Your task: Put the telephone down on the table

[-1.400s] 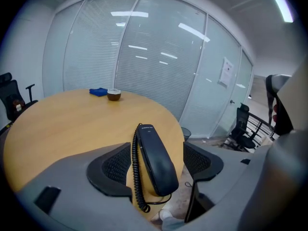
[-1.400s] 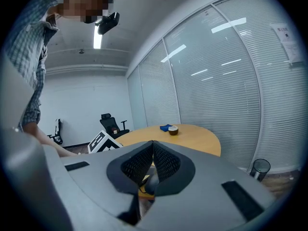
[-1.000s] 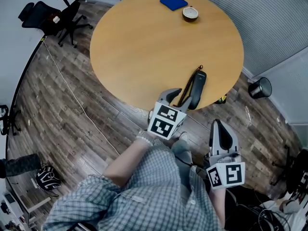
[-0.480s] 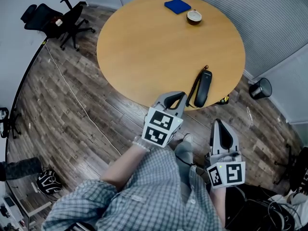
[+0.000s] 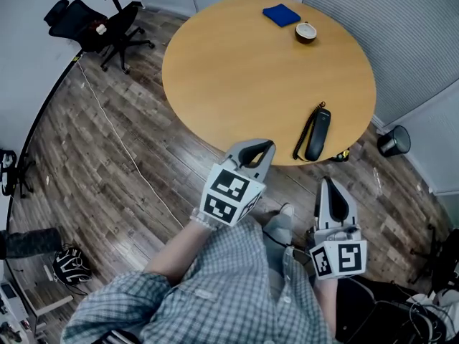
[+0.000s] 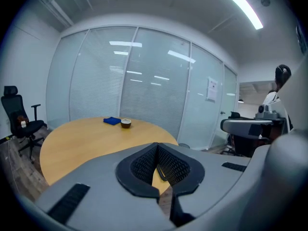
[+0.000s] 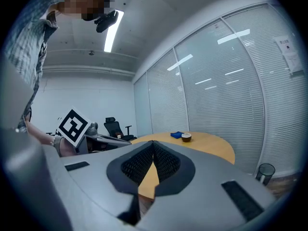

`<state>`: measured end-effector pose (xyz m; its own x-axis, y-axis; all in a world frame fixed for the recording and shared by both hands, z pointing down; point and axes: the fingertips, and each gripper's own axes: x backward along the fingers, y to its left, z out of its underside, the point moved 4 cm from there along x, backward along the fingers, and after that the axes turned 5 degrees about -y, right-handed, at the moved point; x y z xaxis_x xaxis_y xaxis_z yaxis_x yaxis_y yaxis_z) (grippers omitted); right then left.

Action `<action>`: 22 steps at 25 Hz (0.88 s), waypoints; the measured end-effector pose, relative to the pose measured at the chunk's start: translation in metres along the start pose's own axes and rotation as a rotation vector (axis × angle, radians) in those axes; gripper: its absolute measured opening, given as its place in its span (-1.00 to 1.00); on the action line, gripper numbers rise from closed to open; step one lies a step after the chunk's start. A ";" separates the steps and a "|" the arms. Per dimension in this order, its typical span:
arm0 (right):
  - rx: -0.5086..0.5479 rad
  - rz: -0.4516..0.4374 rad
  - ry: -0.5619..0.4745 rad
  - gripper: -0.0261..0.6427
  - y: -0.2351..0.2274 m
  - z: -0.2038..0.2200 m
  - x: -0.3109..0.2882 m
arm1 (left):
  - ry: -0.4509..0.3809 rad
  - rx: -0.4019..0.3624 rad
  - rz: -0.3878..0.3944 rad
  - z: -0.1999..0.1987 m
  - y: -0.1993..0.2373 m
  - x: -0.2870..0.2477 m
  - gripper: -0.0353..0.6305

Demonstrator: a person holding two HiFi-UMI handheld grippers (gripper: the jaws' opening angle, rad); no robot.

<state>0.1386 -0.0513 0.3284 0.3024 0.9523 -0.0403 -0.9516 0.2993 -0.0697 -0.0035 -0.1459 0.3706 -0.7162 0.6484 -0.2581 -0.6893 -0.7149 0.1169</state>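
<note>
**Honey wood, black handset, grey tongs**

The round surface (image 5: 237, 63) is a plain, warm honey-tan. On it the telephone (image 5: 318, 133) is black, the folded cloth (image 5: 281, 14) deep blue, and the small bowl (image 5: 306, 32) brown with a pale inside. The floor (image 5: 107, 170) is dark brown streaked planks. The left tongs (image 5: 258, 147) and right tongs (image 5: 330, 186) are grey, with black dimpled pads (image 6: 142, 165) and black-and-white square markers. The shirt (image 5: 215, 292) is a grey-green and white check. The office chair (image 5: 90, 24) is black.

Tongs (image 6: 157, 153) closed and empty, round wooden table (image 6: 82, 141), blue cloth (image 6: 111, 121), small bowl (image 6: 126, 123)
</note>
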 end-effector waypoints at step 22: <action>0.040 -0.036 -0.005 -0.89 0.042 0.001 0.003 | -0.089 -0.024 0.032 -0.010 0.007 0.078 -0.87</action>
<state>0.0996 -0.0357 0.3259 0.3362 0.9412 -0.0333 -0.9416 0.3352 -0.0315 -0.0630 -0.1032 0.3418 -0.7452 0.6453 -0.1679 -0.6642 -0.7409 0.1002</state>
